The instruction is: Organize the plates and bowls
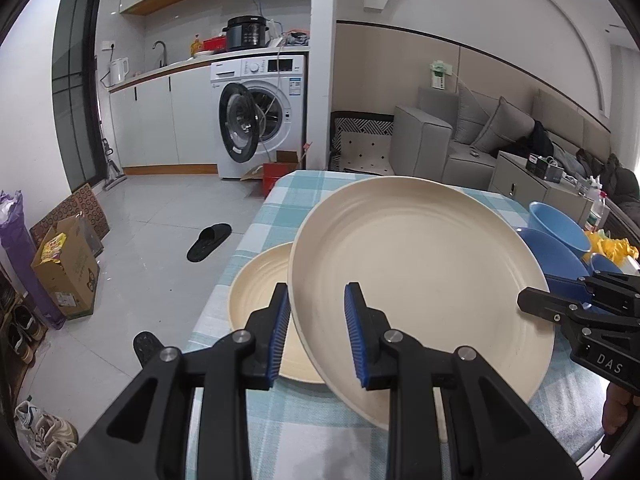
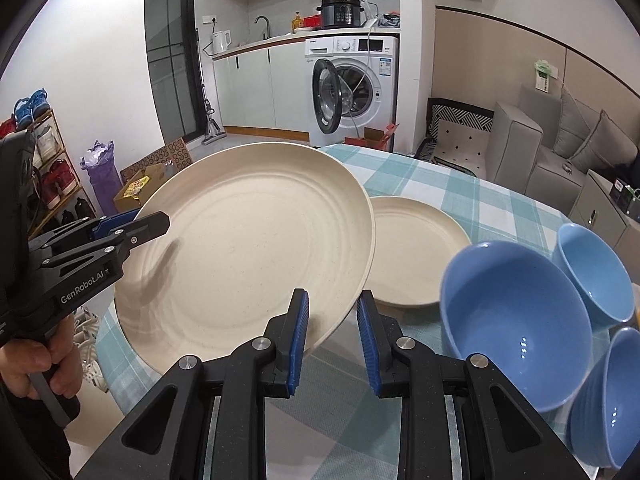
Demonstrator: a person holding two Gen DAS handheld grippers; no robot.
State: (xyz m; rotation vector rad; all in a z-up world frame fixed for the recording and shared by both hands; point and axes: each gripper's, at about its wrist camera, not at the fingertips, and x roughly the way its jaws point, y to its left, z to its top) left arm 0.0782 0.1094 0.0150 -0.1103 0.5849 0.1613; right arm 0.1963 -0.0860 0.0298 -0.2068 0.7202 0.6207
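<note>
A: Big cream plate (image 1: 420, 280) is off the counter (image 1: 272, 216), tilted, with a tool on each side of its rim. The left tool (image 1: 318, 334) is clamped on the near edge, one blue pad above the rim and one below.

B: And the right tool (image 2: 333, 342) is clenched on the opposite edge, same way. From the left camera you can read "DAS" in white on its black body. From the right camera, the left tool's body says "GenRobot.AI".

A: A second cream plate (image 2: 412, 248) lies flat on the counter, partly under the raised one.

B: Three blue bowls (image 2: 516, 328) sit bunched on the right side of the counter, just beside that flat plate. The nearest one leans toward the camera.

A: The counter wears a checked cloth, pale teal and white.

B: Beyond it, grey tiled floor. A black slipper (image 1: 209, 241) lies out there on the tiles.

A: White washing machine (image 1: 260, 116) at the back, door swung open, with a blue sticker on the front that's too small to read. A black pressure cooker (image 1: 247, 33) stands on top of it.

B: White kettle (image 1: 119, 70) and a tap to the left of that. Grey sofa (image 1: 480, 132) with cushions along the right wall.

A: Cardboard box (image 1: 66, 270) by the left wall, printed packet on top, lettering unreadable. A hand (image 2: 28, 364) grips the left tool's handle.
</note>
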